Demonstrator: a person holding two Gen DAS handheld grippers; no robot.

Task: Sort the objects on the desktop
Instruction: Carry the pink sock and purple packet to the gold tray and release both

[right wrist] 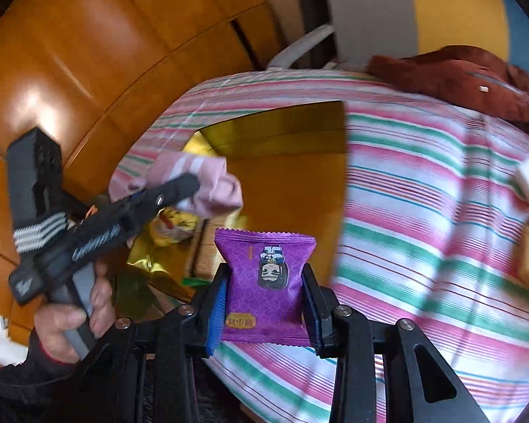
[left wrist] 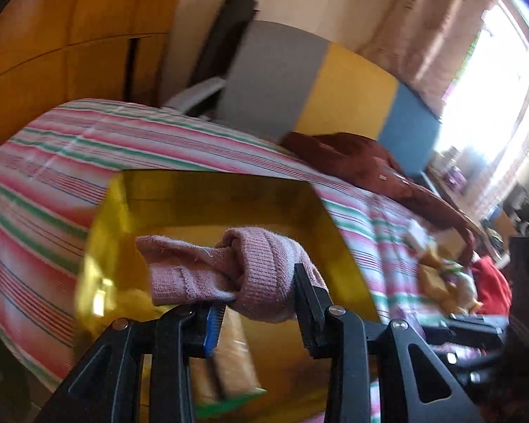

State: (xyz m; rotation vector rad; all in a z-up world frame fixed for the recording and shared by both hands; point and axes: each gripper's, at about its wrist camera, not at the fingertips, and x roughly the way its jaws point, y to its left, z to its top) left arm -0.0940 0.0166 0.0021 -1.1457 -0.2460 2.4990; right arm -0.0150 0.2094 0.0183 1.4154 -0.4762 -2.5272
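Left wrist view: a rolled pink sock [left wrist: 243, 275], ribbed at the cuff, is clamped between the left gripper [left wrist: 261, 303] fingers above the open gold box [left wrist: 208, 190] on the striped cloth [left wrist: 53, 183]; the packets inside are blurred. Right wrist view: a purple snack packet [right wrist: 268, 285] with a cartoon face is clamped in the right gripper [right wrist: 264, 303] fingers, near the box's right edge; a bare hand [right wrist: 70, 317] grips the left tool's handle at lower left.

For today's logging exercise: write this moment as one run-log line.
left gripper: shut on pink sock, over gold box | right gripper: shut on purple snack packet | surface: striped cloth
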